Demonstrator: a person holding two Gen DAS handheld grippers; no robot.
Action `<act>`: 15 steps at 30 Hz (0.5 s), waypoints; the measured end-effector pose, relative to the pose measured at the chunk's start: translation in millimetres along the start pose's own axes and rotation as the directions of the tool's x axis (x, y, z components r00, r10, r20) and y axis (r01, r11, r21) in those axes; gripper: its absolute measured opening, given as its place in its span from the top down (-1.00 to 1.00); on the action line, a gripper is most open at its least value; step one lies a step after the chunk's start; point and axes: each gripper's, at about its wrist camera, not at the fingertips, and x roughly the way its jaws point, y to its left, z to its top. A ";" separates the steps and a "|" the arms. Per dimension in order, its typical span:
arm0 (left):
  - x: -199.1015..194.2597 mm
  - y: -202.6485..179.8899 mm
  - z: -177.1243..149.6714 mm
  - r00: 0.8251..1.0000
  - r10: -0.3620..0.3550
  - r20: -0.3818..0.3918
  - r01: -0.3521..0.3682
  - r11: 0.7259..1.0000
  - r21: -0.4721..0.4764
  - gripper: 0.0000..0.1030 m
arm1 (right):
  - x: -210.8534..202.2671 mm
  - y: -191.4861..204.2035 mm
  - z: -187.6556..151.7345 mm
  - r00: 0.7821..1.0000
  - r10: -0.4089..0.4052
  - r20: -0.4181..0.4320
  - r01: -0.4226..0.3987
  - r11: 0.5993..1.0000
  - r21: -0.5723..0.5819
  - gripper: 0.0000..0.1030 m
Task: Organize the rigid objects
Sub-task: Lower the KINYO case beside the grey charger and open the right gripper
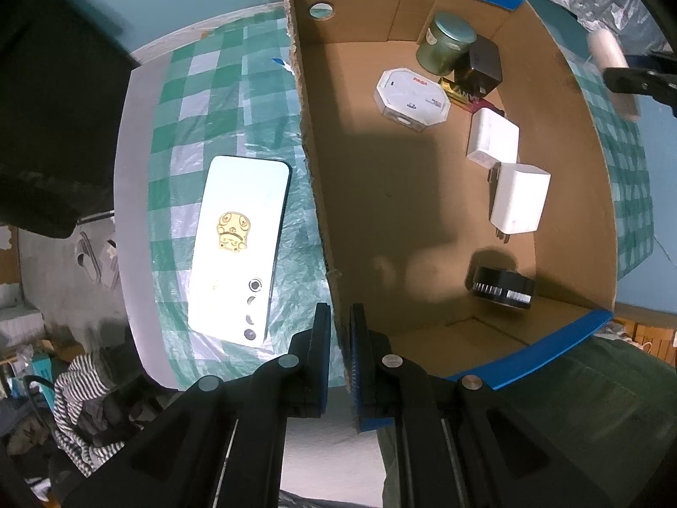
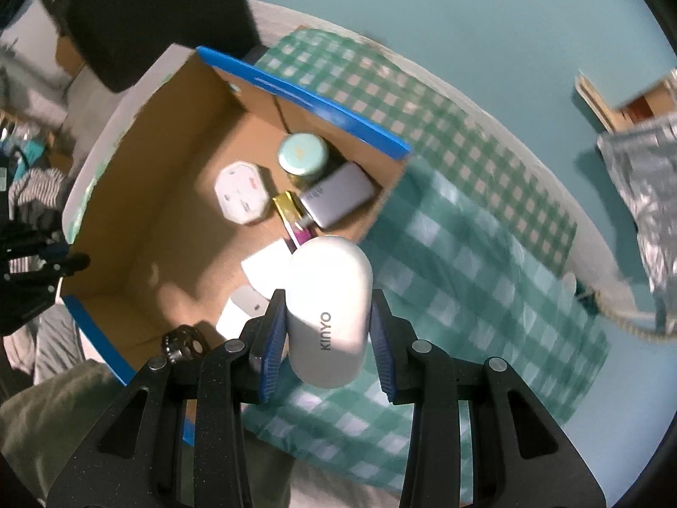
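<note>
The left gripper (image 1: 340, 321) pinches the box wall (image 1: 315, 194) between nearly closed jaws, while the right gripper (image 2: 328, 330) clamps a white case (image 2: 328, 296).

Green-checked tablecloth (image 1: 220, 97), blue-rimmed brown box (image 1: 406, 220)

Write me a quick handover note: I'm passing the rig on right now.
Left claw: shut on the cardboard box wall, steadying it.
Right claw: shut on a white case, above the box's edge.
In the box: tin, white chargers, octagonal puck, black ring.
Left: drop the case in; the phone is on the checked cloth outside.
</note>
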 end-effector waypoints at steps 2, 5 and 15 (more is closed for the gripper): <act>-0.4 -0.9 0.7 1.000 0.001 0.001 -0.001 1.000 -0.003 0.84 | 6.1 6.7 8.1 1.000 0.001 -0.009 -0.001 0.999 -0.032 0.29; -1.0 -1.8 1.0 1.000 0.006 0.001 -0.006 1.000 -0.006 0.84 | 16.9 14.9 19.1 1.000 0.006 -0.024 -0.007 0.998 -0.067 0.29; -0.1 -2.1 1.4 1.000 0.017 -0.004 -0.017 1.000 -0.013 0.84 | 45.9 30.5 36.4 0.997 -0.006 -0.078 -0.005 0.990 -0.142 0.29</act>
